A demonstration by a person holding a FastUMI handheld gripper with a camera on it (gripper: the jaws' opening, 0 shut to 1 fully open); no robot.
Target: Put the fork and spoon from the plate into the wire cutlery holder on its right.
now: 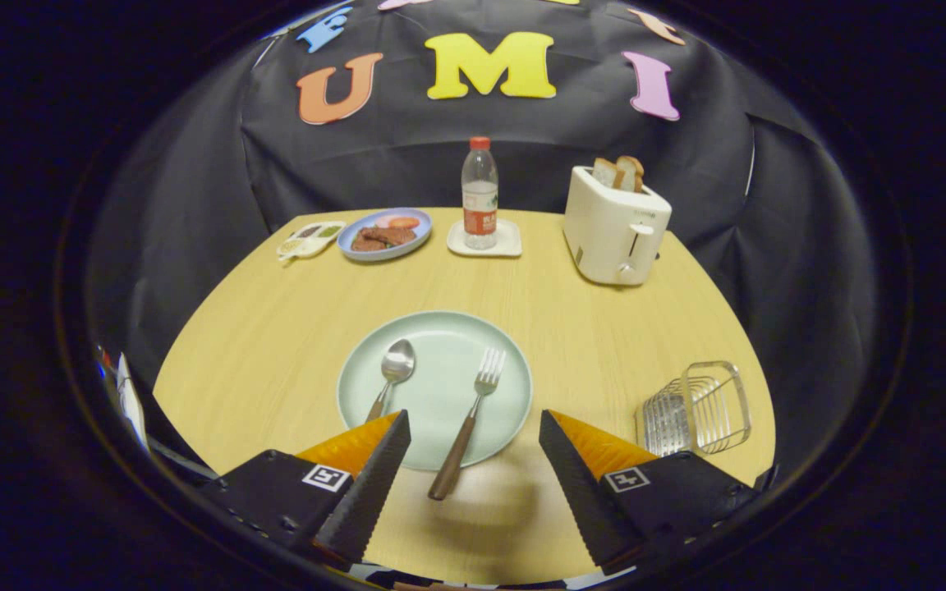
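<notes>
The tool [475,427] is held wide open above the near edge of the worktop [276,328], with nothing gripped between its fingers. The wooden handle of the fork [466,431] is seen in the gap between the two fingers, its end overhanging the near rim of the pale green plate [440,328] and its tines pointing away across the plate. The spoon [391,379] is laid on the left part of the same plate, roughly parallel to the fork, with the lower part of its handle hidden behind the left finger. The wire cutlery holder [699,408] is found to the right of the plate, just beyond the right finger, standing apart from the plate and apparently empty.

Further back on the worktop, a blue plate of food [384,232] is set beside a small sauce dish [309,239], a water bottle [479,193] is stood on a white coaster [485,239], and a white toaster [614,226] with bread slices in it is placed to the right.

Nothing of the task is judged to be done yet: both utensils are still on the plate. The fork appears to be lined up for the first grasp, after which the spoon is left to be moved.
</notes>
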